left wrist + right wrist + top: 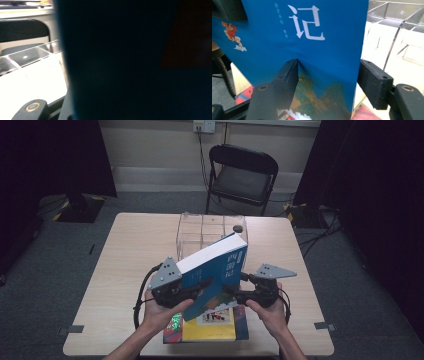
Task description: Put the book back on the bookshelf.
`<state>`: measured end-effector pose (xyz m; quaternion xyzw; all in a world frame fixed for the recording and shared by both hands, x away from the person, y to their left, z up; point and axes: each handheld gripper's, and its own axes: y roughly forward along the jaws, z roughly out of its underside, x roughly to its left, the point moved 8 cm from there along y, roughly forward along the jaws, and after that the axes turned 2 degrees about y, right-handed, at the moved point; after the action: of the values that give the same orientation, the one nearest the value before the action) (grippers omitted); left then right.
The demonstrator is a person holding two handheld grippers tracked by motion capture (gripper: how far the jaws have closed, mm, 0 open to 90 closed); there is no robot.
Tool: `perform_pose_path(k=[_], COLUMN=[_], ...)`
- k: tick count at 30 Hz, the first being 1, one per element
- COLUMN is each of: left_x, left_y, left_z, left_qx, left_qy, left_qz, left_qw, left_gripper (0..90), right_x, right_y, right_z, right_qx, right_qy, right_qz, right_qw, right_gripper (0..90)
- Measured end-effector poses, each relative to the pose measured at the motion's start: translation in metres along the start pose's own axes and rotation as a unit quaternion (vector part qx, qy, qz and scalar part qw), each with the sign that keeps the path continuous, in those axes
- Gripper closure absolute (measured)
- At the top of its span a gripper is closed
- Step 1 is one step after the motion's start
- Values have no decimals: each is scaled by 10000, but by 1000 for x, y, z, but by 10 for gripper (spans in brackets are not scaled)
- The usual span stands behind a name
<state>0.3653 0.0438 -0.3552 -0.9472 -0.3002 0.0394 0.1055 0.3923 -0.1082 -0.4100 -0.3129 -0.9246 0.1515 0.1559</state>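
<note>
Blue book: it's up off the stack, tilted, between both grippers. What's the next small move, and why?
Probably close the right gripper firmly on the blue book before carrying it. In the right gripper view its jaws straddle the spine edge, one jaw against the cover and the other apart from it. The left gripper holds the book tilted above the stacked books, short of the clear organiser.

A black folding chair [243,176] stands behind the pale wooden surface [135,250] on grey carpet [50,270]. Dark curtains [55,155] flank a cream wall [150,145], where a socket [204,125] sits.
</note>
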Motion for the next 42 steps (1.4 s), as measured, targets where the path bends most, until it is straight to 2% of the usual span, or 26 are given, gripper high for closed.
perform_pose_path(k=[6,7,8,12,13,15,17,21,28,33,34,36,42], left_x=[20,20,26,32,34,36,40,37,37,36,36,37,36], left_y=[2,2,2,-5,-7,-10,-17,-20,-19,-19,-19,-21,-20], left_z=[-2,-2,-4,-9,-9,-7,0,-1,-2,-2,-2,-1,-2], left_qx=[-97,-97,-122,-187,-190,-174,-172,-44,63,22,1,-43,-32], left_qy=[-455,-455,-388,-79,-48,-84,-259,-252,-225,-234,-267,-207,-313], left_qz=[43,43,35,-169,-161,-163,-142,-162,-253,-312,-296,-240,-251], left_qw=[9989,9989,9992,9997,9997,9997,9994,9995,9994,9992,9992,9995,9992], left_gripper=[611,611,612,611,610,611,607,596,599,605,605,605,604], right_x=[-2,-2,-2,2,3,5,10,13,12,9,7,1,-23], right_y=[12,13,16,25,28,31,36,36,34,32,30,25,1], right_z=[-17,-20,-24,-36,-37,-38,-37,-39,-37,-31,-28,-21,5], right_qx=[-172,-205,-235,-306,-312,-328,-339,-336,-296,-168,-169,-127,-23], right_qy=[-11,-18,-20,-69,-85,-129,-237,-259,-279,-274,-227,-184,183], right_qz=[37,57,62,28,14,0,53,12,48,3,-16,73,319], right_qw=[9998,9998,9997,9995,9995,9994,9991,9991,9992,9995,9996,9997,9993], right_gripper=[340,338,331,327,327,328,343,349,354,393,375,357,336])
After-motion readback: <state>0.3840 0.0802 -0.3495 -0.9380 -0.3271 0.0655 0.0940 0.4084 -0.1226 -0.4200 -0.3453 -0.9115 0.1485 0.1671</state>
